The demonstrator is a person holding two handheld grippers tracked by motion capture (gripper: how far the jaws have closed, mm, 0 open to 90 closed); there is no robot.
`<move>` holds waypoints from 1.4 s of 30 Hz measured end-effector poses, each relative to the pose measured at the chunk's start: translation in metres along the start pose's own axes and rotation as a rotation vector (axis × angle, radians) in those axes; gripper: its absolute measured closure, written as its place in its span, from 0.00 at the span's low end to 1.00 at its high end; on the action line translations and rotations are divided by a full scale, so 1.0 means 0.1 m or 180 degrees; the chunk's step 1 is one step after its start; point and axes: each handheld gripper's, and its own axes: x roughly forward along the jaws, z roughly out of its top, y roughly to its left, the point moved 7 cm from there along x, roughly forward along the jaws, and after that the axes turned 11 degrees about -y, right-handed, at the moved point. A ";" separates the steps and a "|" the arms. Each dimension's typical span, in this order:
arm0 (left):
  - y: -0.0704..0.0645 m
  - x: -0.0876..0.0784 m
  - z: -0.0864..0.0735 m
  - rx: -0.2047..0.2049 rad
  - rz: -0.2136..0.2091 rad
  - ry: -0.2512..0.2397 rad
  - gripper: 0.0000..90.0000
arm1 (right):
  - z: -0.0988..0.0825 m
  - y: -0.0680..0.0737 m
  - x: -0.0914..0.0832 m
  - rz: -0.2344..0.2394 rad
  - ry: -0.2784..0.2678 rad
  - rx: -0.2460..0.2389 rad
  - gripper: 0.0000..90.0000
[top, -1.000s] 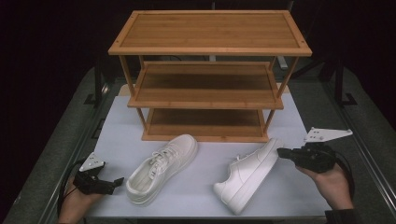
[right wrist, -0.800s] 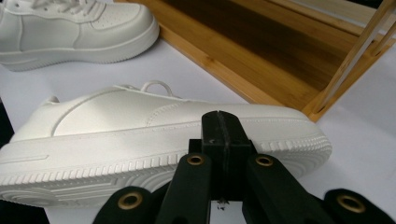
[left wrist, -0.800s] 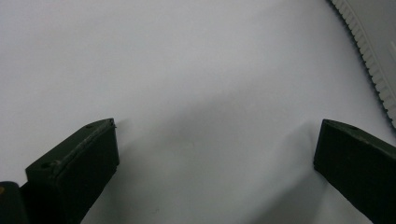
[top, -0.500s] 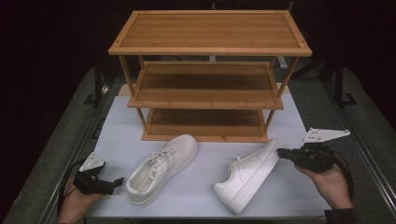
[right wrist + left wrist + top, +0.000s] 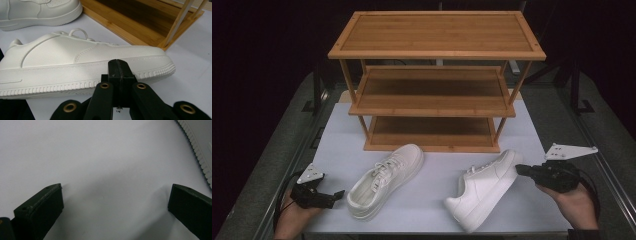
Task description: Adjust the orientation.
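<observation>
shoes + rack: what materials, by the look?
Right shoe: looks like smooth white leather or a synthetic version; faint sheen and stitched panel seams, can't tell which. Its sole looks like white rubber, matte, with moulded ribbing along the edge. Left shoe: same look. Rack: likely bamboo or light wood; warm tan, fine parallel strip grain on the shelves, low-gloss finish.

Lettering, labels, brands, numbers, signs: none that I can read. The two white shoes [image 5: 384,181] [image 5: 484,187], the wooden rack [image 5: 437,75] and the surface [image 5: 432,200] before me carry no legible marking in any view.
</observation>
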 end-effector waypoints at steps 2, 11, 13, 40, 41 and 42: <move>0.00 0.00 0.00 -0.0003 0.0001 -0.0003 0.00 | -0.03 0.00 -0.03 -0.0012 0.0012 0.0013 1.00; 0.00 0.00 0.00 -0.0001 0.0000 0.0000 0.00 | -0.18 -0.03 -0.17 -0.0034 -0.0007 0.0070 1.00; 0.00 0.00 0.00 -0.0001 0.0001 0.0000 0.00 | -0.22 -0.03 -0.19 -0.0038 -0.0003 0.0083 1.00; 0.00 0.00 0.00 -0.0016 -0.0002 0.0000 0.00 | -0.87 -0.17 -0.25 -0.0070 0.0330 0.0220 1.00; 0.00 0.00 0.00 -0.0019 -0.0003 0.0001 0.00 | -0.87 -0.17 -0.25 -0.0070 0.0330 0.0220 1.00; 0.00 0.00 0.00 -0.0021 -0.0005 0.0001 0.00 | -0.92 -0.20 -0.19 -0.0070 0.0302 0.0296 1.00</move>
